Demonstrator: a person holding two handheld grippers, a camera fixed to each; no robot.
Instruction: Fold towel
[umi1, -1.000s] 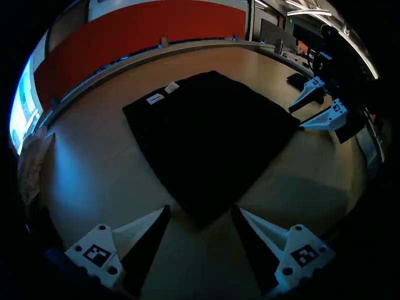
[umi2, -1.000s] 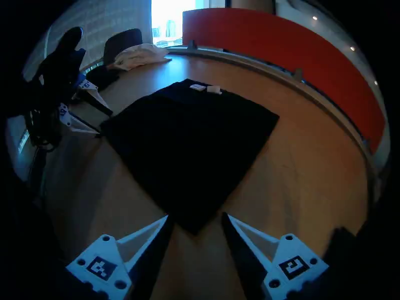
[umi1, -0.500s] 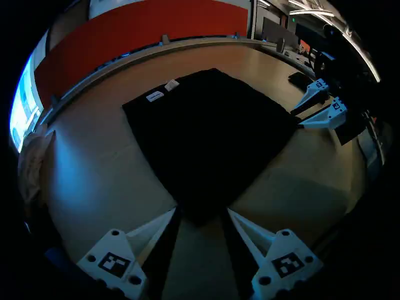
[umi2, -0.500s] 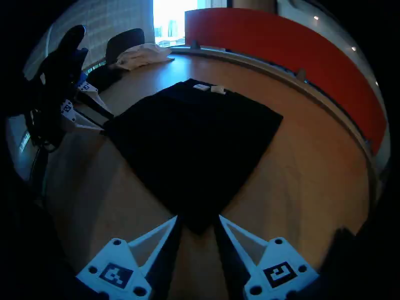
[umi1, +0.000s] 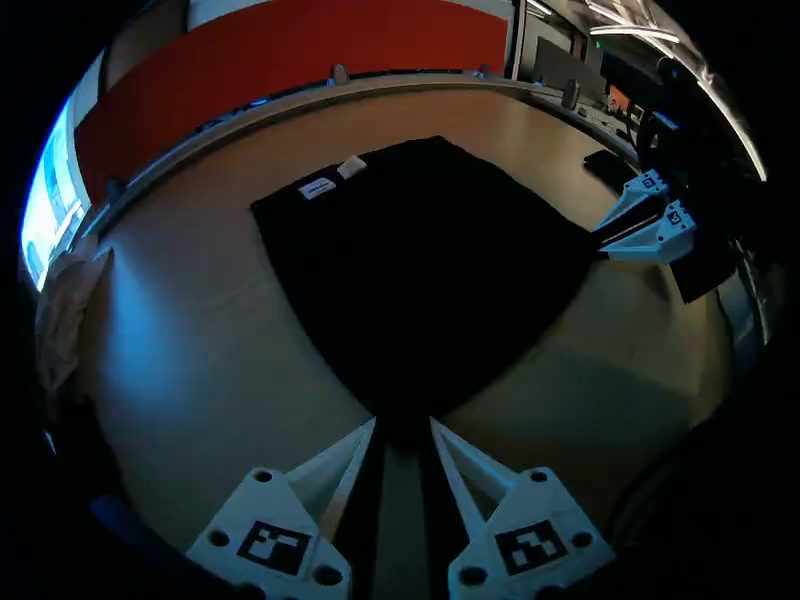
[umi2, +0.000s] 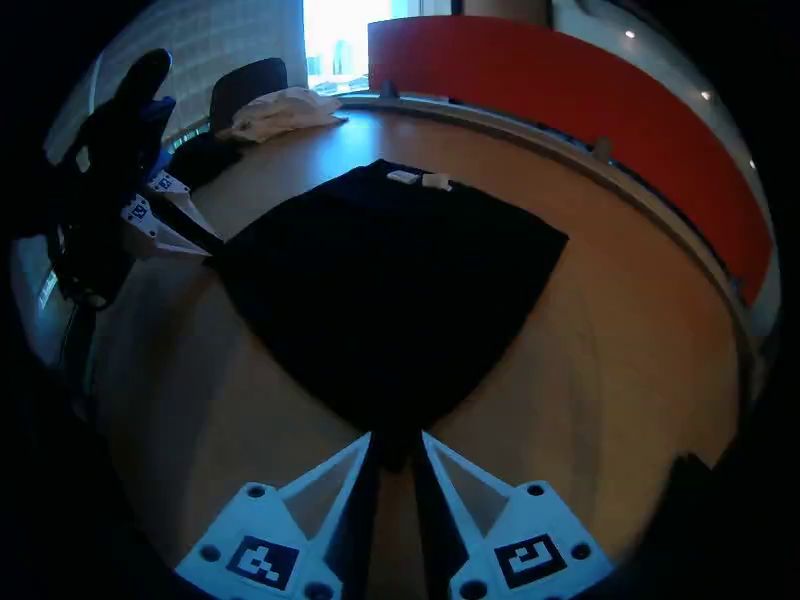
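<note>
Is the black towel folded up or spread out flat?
Spread out flat: the towel lies wide open on the table, corners out, no fold showing.

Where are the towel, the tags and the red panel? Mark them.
towel (umi1: 430, 270): left gripper view, middle of the cloth.
tags (umi2: 435, 181): right gripper view, the right-hand white tag.
red panel (umi2: 560, 80): right gripper view, middle of its face.

The right gripper (umi2: 395, 442) pinches the black towel (umi2: 400, 270) by its near corner.

A black towel (umi2: 390, 290) lies spread flat — on the wooden table (umi2: 620, 330).
</note>
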